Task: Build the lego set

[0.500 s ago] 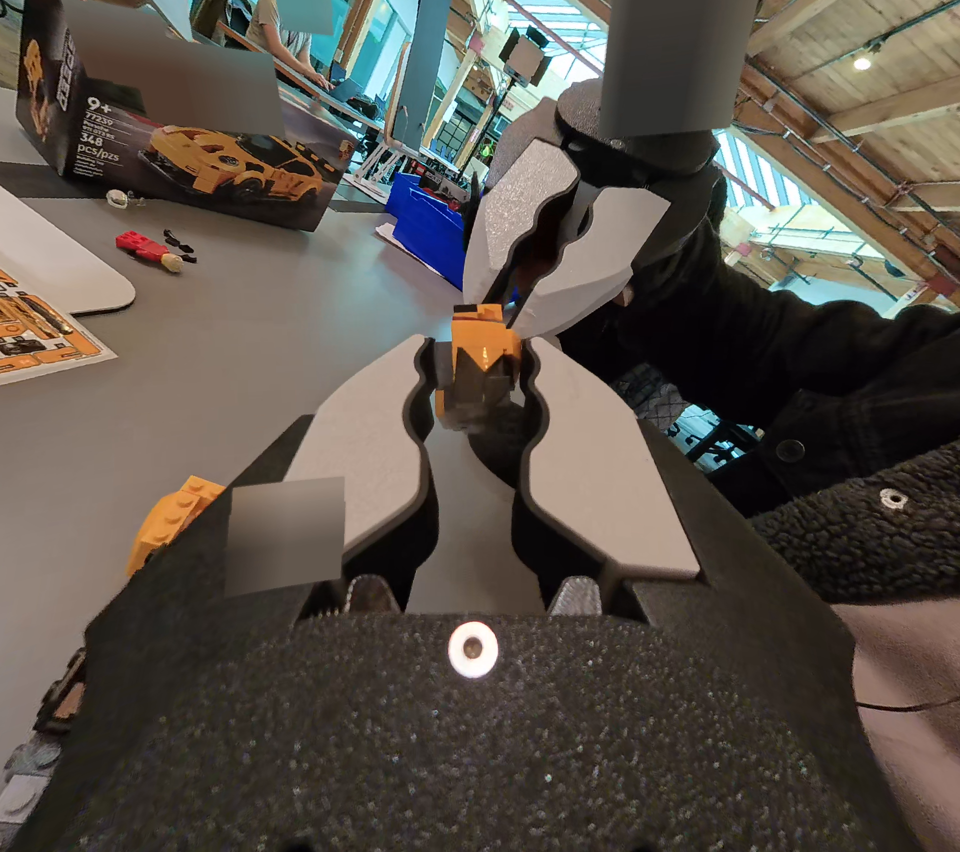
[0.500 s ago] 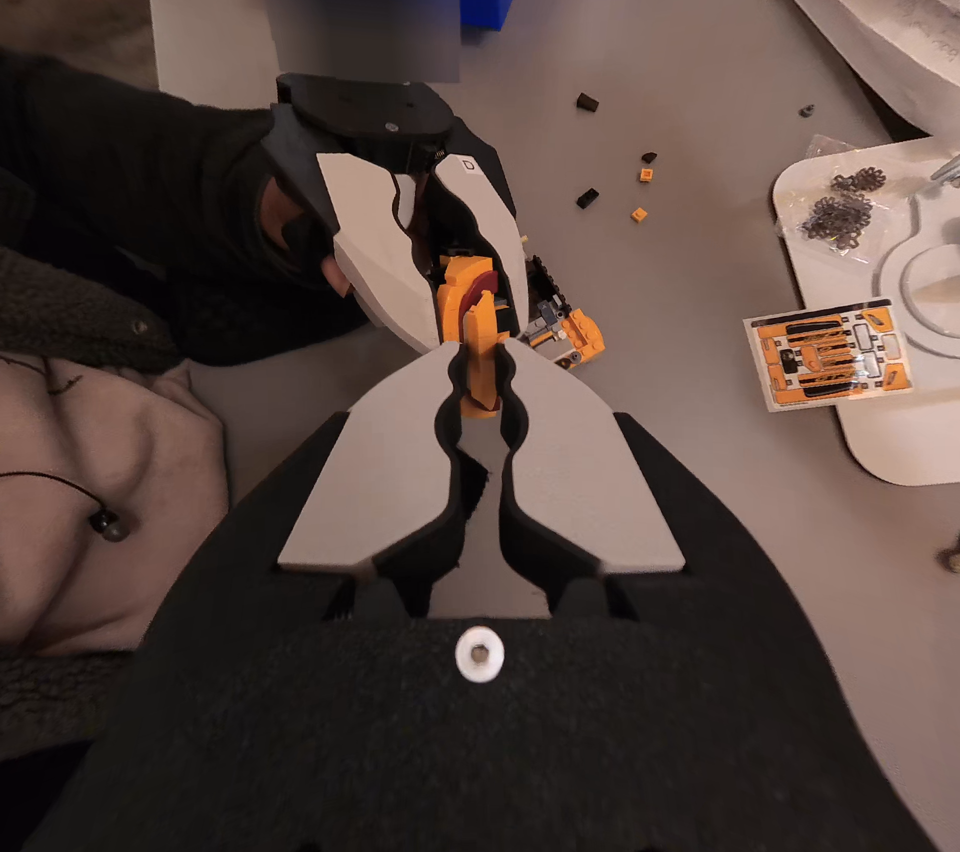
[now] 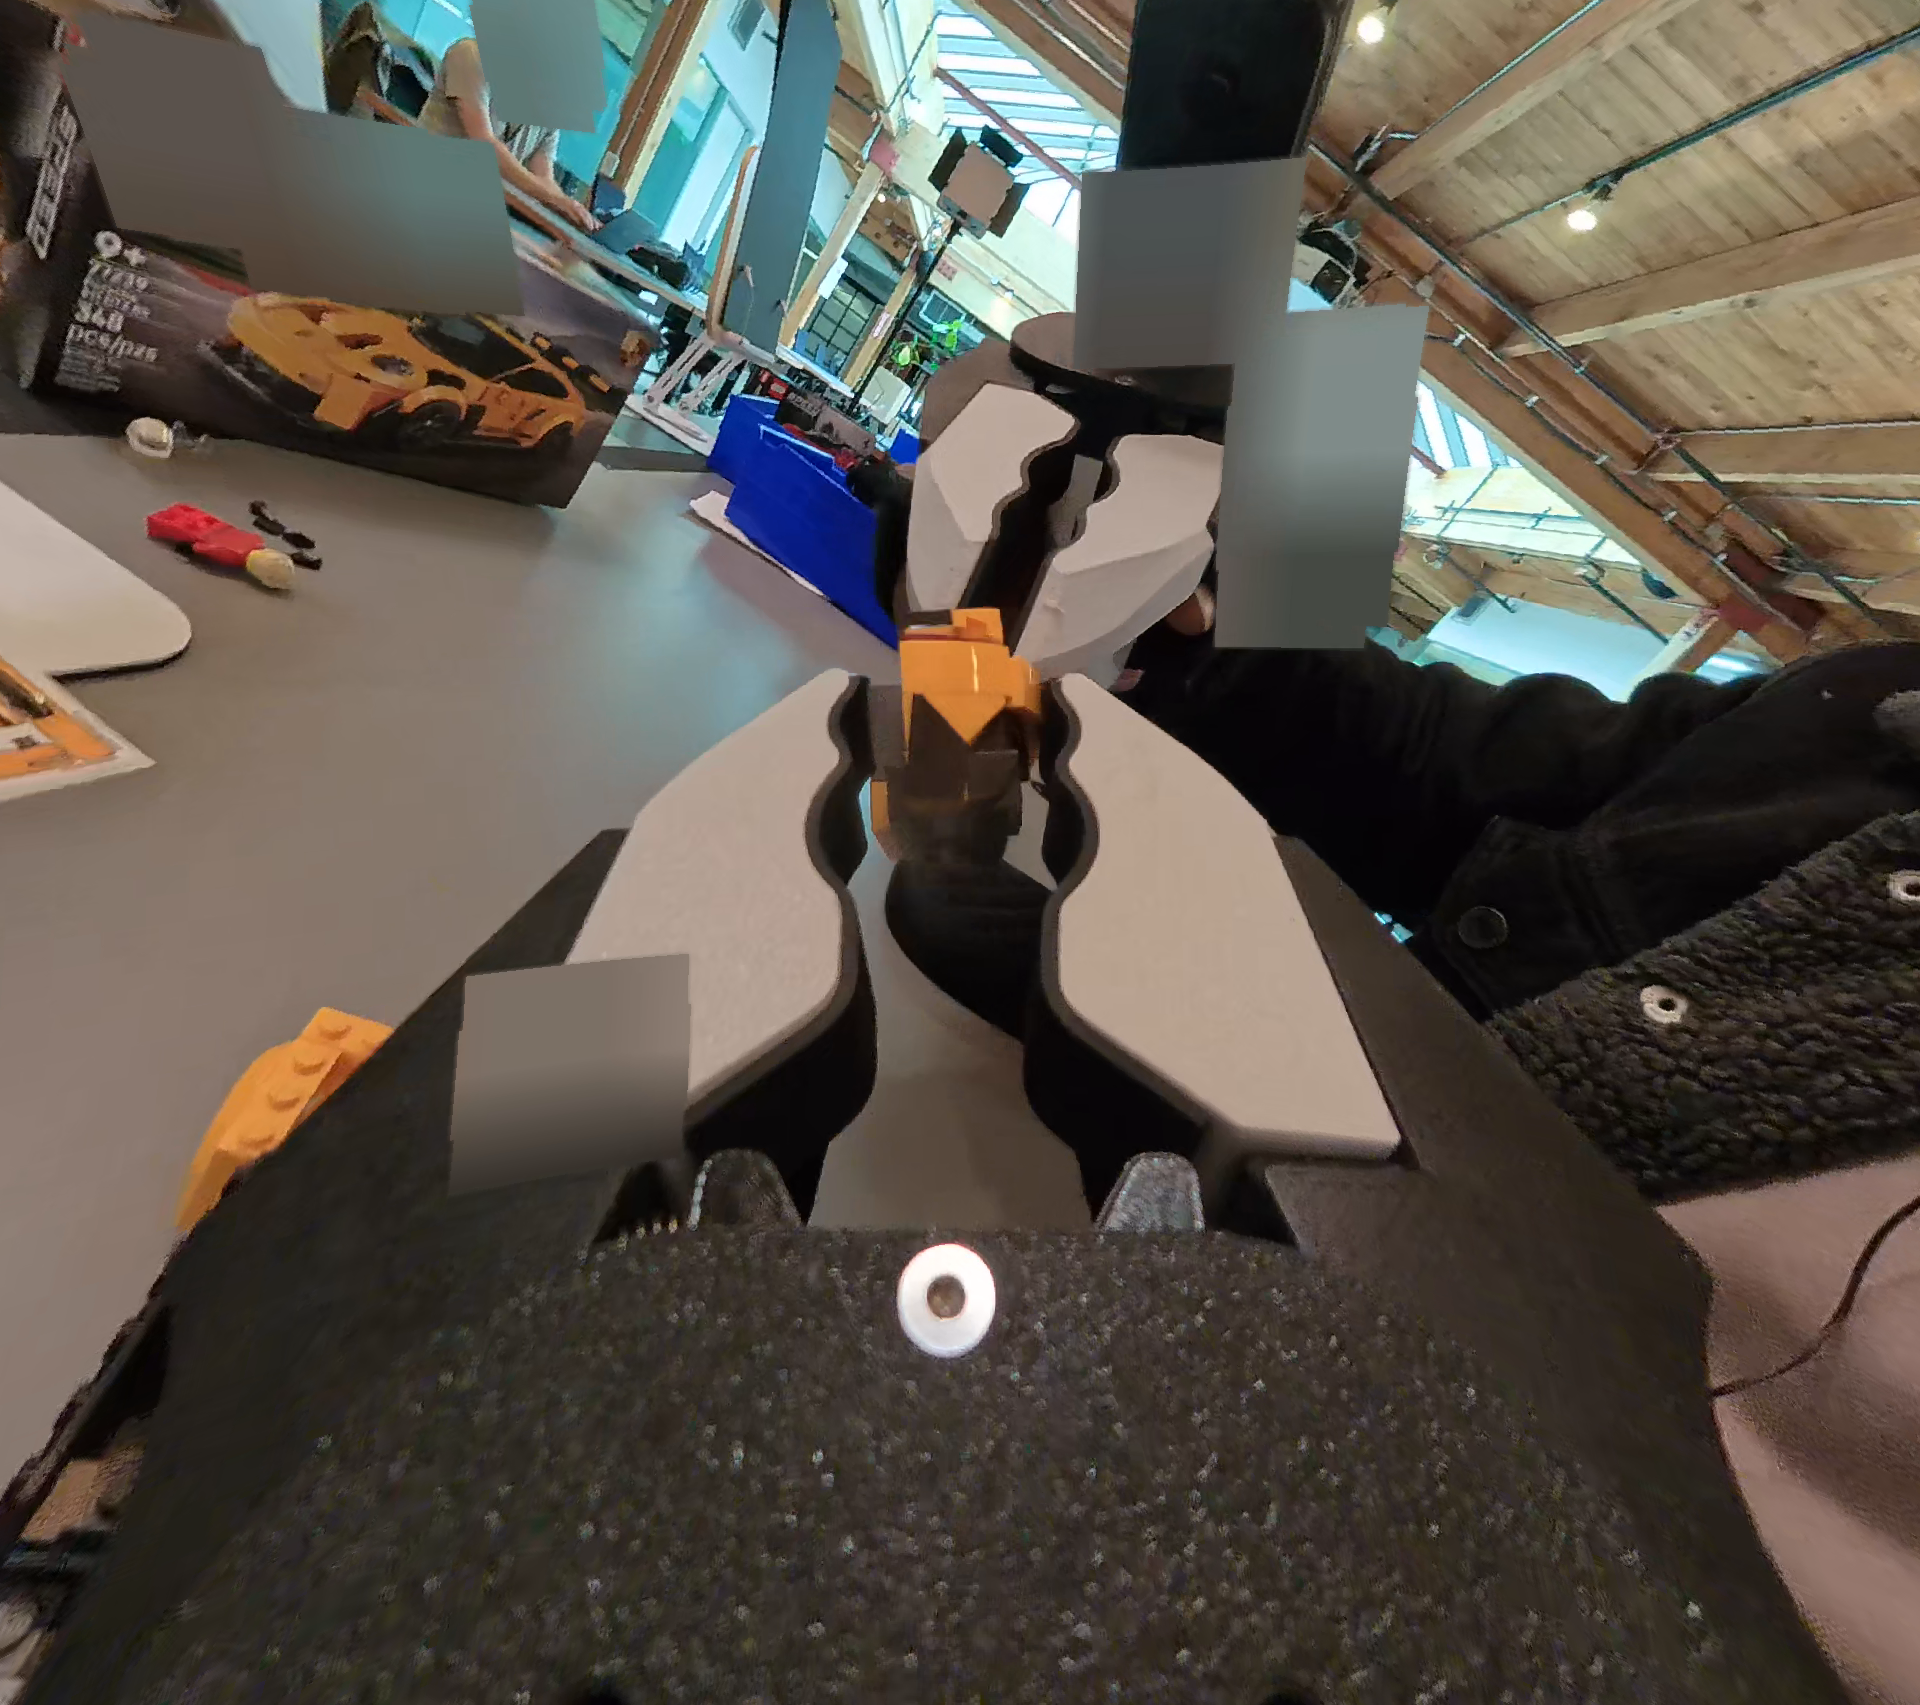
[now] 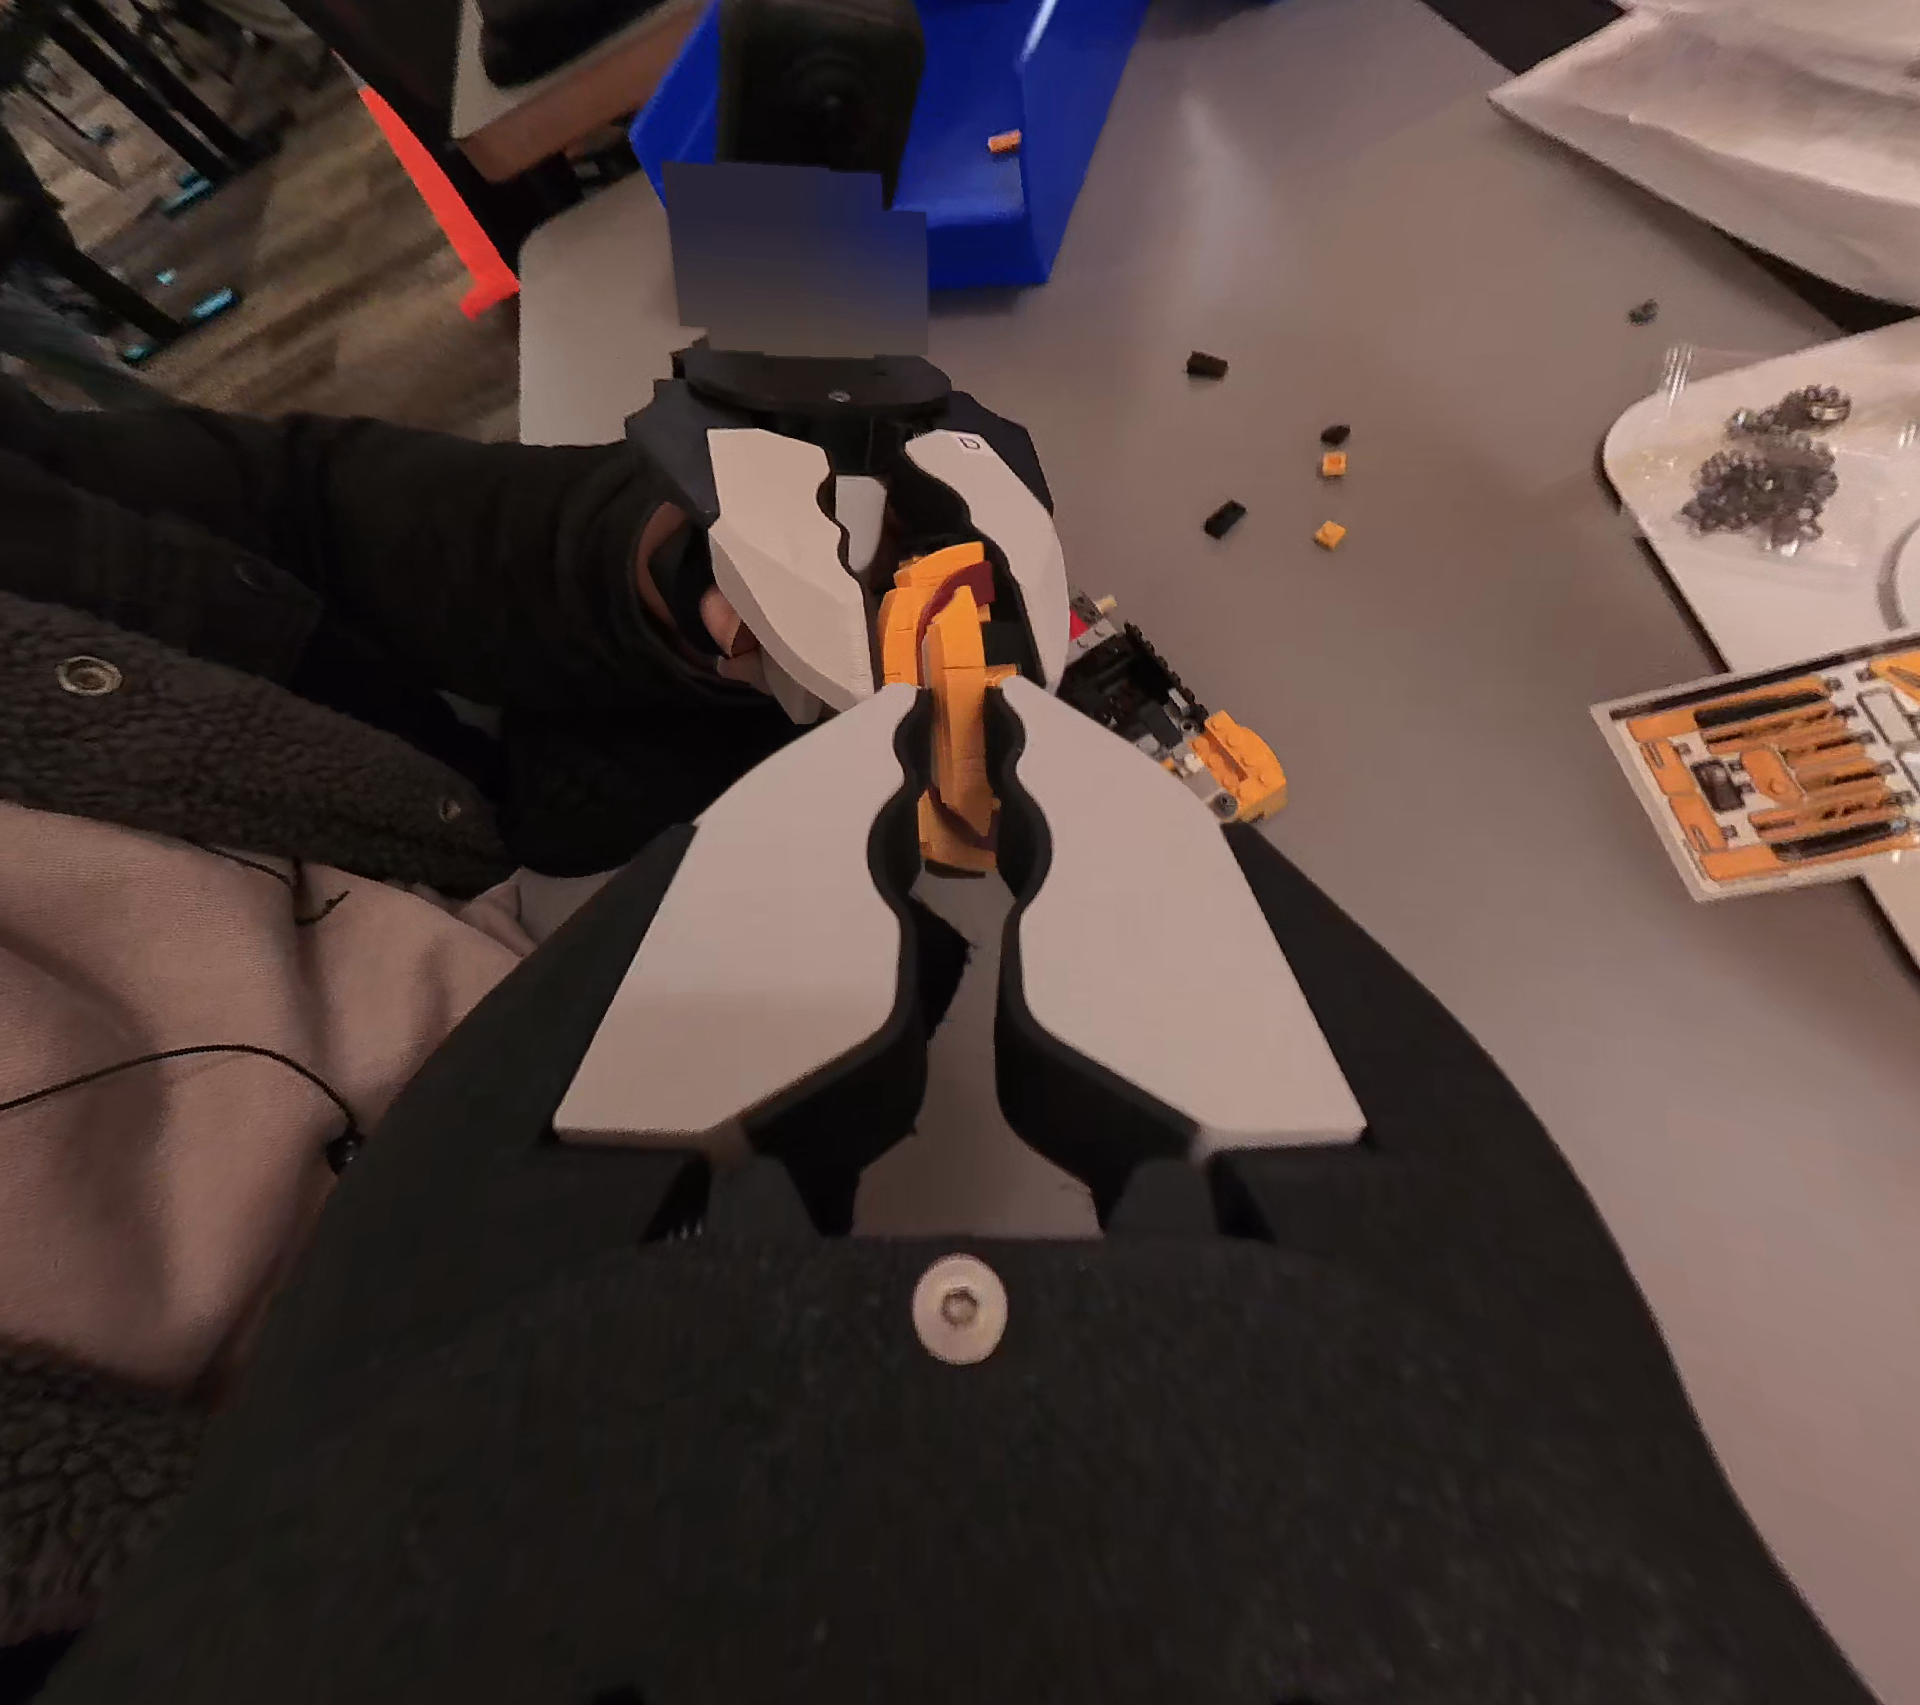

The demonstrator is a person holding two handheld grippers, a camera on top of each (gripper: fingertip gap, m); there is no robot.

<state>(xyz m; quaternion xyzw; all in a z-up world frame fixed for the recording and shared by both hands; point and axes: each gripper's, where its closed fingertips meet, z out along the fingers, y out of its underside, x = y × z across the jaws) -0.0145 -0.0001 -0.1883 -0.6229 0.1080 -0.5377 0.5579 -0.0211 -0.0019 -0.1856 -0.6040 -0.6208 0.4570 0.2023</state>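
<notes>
The left gripper (image 3: 951,720) is clenched on an orange and black lego assembly (image 3: 961,715), held above the grey table (image 3: 416,720). Meeting it from 12 o'clock, the right gripper (image 4: 951,715) also pinches that assembly, its 2 fingers pressed to the sides. On the table at 3 o'clock in the right wrist view lies a partly built orange chassis (image 4: 1195,725), and farther at 1 o'clock, loose bricks (image 4: 1330,466) and a blue bin (image 4: 966,34).
</notes>
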